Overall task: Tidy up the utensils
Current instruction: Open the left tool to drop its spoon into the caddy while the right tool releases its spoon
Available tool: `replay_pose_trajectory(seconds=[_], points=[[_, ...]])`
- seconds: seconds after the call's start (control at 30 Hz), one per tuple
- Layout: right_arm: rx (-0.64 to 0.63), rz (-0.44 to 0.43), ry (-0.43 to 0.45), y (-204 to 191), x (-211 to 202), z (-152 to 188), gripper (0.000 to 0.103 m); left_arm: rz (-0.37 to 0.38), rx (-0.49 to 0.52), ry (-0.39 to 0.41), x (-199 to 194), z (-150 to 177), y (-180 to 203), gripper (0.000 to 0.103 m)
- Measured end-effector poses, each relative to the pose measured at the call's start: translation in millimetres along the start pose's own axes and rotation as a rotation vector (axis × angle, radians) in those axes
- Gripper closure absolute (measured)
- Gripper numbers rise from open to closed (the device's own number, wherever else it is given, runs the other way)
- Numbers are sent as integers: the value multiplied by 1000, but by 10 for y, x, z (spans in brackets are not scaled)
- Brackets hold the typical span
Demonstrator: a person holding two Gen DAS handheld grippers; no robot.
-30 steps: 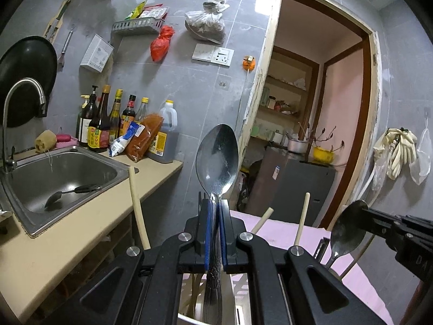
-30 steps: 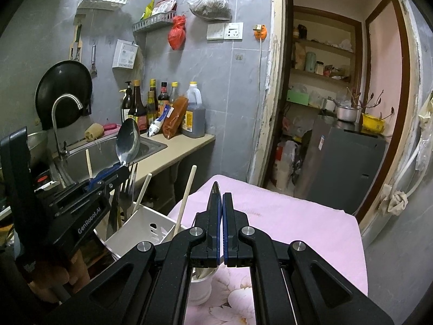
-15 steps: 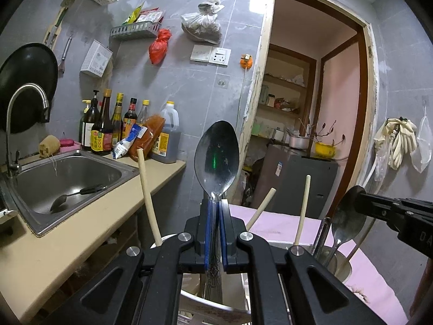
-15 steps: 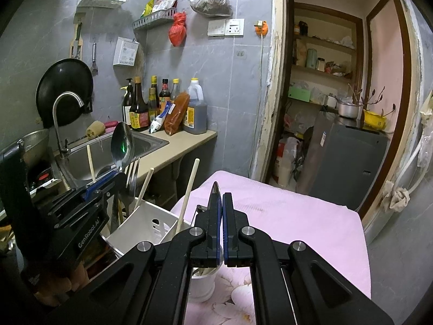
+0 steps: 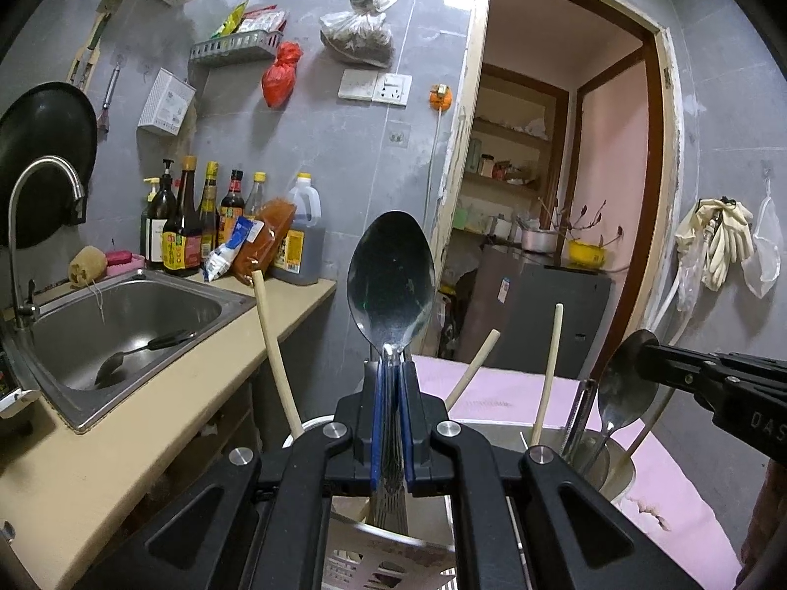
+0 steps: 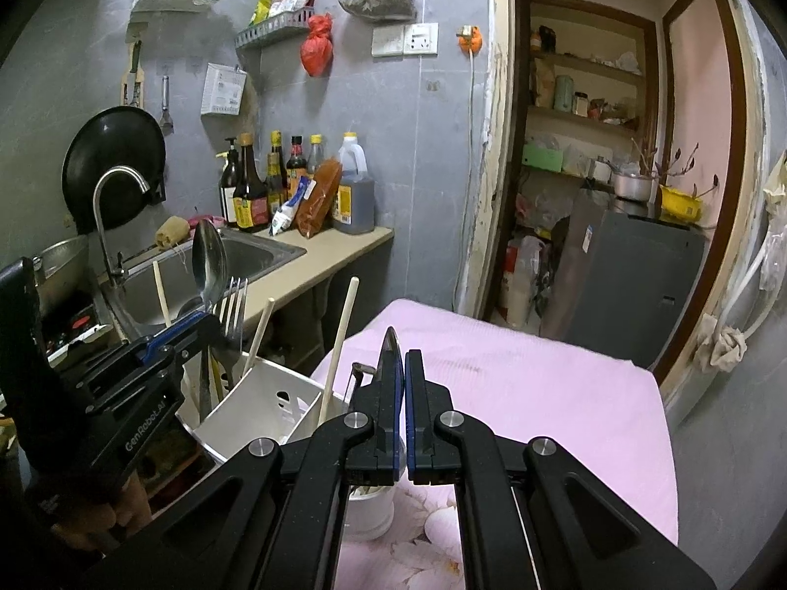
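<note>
- a small grey-tiled kitchen: a beige counter (image 5: 147,408) runs along the left wall with a steel sink (image 5: 118,324) set into it, sauce bottles (image 6: 265,187) lined up at its back edge, and a black wok (image 6: 115,167) hung behind the tap.
- a table under a pink cloth (image 6: 536,393) stands just beside the counter's end; behind it an open doorway (image 5: 565,187) leads to a shelved room.
- the white utensil caddy (image 6: 260,408) sits at the table's left edge, with a fork (image 6: 233,305) and pale chopsticks (image 6: 339,344) standing in it.
- the left gripper (image 5: 391,423) is closed tight on the neck of a metal spoon (image 5: 391,280), held upright, bowl up, above the caddy.
- the right gripper (image 6: 399,408) is pinched on a second spoon (image 5: 627,378), seen edge-on between its pads, above a metal cup (image 5: 602,462) with more cutlery.
- free room lies over the bare far half of the cloth; the counter edge hems in the left side.
- a ladle (image 5: 137,354) lies in the sink.
</note>
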State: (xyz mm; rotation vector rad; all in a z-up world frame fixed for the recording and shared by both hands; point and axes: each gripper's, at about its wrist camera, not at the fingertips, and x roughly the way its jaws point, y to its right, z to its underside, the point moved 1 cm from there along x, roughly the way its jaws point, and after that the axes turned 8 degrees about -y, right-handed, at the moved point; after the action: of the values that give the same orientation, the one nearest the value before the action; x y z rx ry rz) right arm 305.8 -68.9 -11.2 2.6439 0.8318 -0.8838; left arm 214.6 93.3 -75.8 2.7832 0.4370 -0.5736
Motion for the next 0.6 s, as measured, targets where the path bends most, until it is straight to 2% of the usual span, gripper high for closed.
replay_pose_trajectory(seconds=[0.17, 0.3, 0.5, 0.6], points=[[21, -18, -26, 39, 29, 14, 101, -1, 3, -43, 9, -16, -8, 96], [30, -29, -47, 29, 55, 39, 100, 7, 0, -79, 31, 9, -35, 84], [49, -36, -66, 53, 70, 78, 100, 9, -5, -96, 22, 32, -47, 83], [50, -36, -65, 63, 68, 82, 100, 15, -22, -100, 1, 26, -71, 72]])
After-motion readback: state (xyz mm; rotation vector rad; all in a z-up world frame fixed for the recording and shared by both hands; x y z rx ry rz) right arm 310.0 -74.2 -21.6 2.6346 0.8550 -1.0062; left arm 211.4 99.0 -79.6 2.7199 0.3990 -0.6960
